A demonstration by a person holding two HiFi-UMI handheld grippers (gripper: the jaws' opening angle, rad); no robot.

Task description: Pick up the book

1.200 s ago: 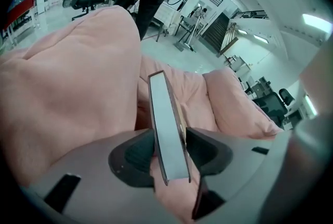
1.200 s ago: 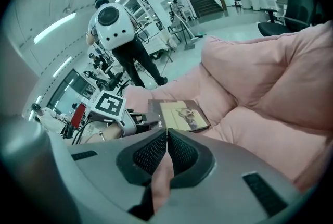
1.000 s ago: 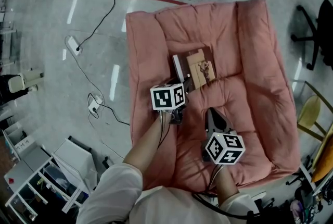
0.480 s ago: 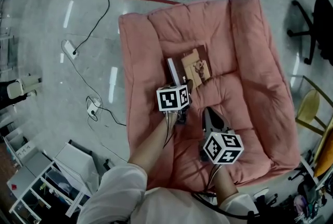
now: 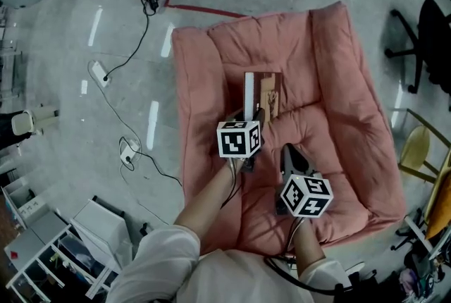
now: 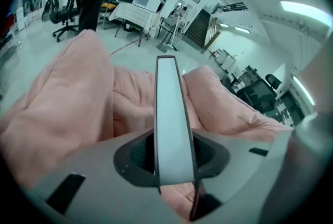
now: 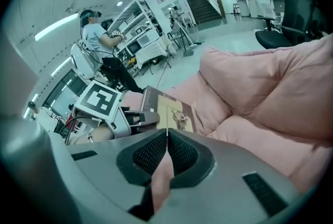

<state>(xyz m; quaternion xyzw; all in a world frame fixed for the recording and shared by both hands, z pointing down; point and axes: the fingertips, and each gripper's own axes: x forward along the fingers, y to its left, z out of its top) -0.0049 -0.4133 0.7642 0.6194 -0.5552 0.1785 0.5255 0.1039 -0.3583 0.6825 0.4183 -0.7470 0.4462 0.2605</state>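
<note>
The left gripper [image 5: 252, 113] has just been closing its jaws and now pinches the book [image 5: 263, 90], tipped up on edge above the pink cushion [image 5: 338, 83], where it previously lay flatter. The right gripper [image 5: 290, 157], at 5 o'clock of the left, holds its jaws pressed together, empty. Cover print is too small to read.

A glossy grey concrete floor [image 5: 70, 104] mirrors the ceiling strip lights [image 6: 306, 9]. A red tape line [image 5: 208, 10] runs behind a large pink floor cushion [image 5: 345, 69]. A black cable [image 5: 146, 27] trails to a white power strip [image 5: 99, 72]. A black office chair [image 5: 423, 41] stands at the right, with a yellow chair [image 5: 419, 153] nearer. White shelving [image 5: 35, 252] sits at the lower left. A staircase [image 7: 200, 4] rises far off.
</note>
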